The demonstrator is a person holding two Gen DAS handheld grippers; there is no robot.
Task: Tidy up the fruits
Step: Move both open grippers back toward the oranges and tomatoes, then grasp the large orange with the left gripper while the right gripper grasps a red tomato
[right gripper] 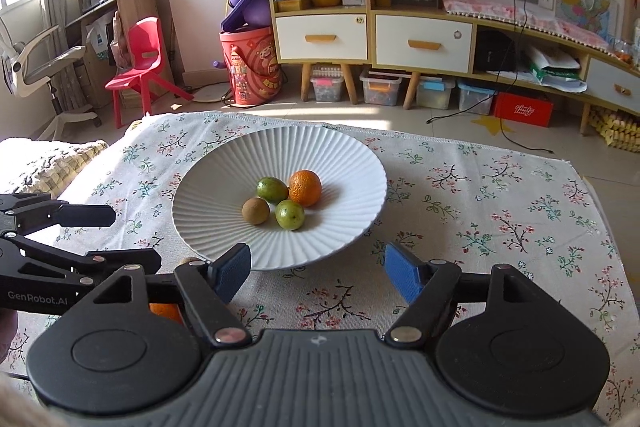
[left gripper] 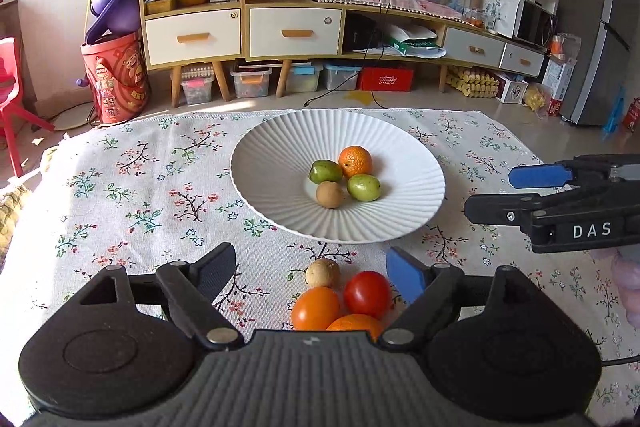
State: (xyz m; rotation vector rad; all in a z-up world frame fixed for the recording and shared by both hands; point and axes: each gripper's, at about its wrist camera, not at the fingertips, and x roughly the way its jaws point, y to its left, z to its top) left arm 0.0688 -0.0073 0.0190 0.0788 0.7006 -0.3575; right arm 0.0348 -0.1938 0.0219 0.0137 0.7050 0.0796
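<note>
While we hover both grippers, left gripper jaws spread over loose fruit at 6 o'clock, right gripper jaws spread, empty, plate holding four fruits

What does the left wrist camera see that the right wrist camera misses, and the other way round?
Only the left wrist view shows the red tomato and orange tomato on the cloth, with a pale brown fruit beside them. Only the right wrist view shows the red chair whole and the window side of the room. Both show the white plate holding four fruits, the floral cloth, and both tools, left and right, open and empty.
</note>
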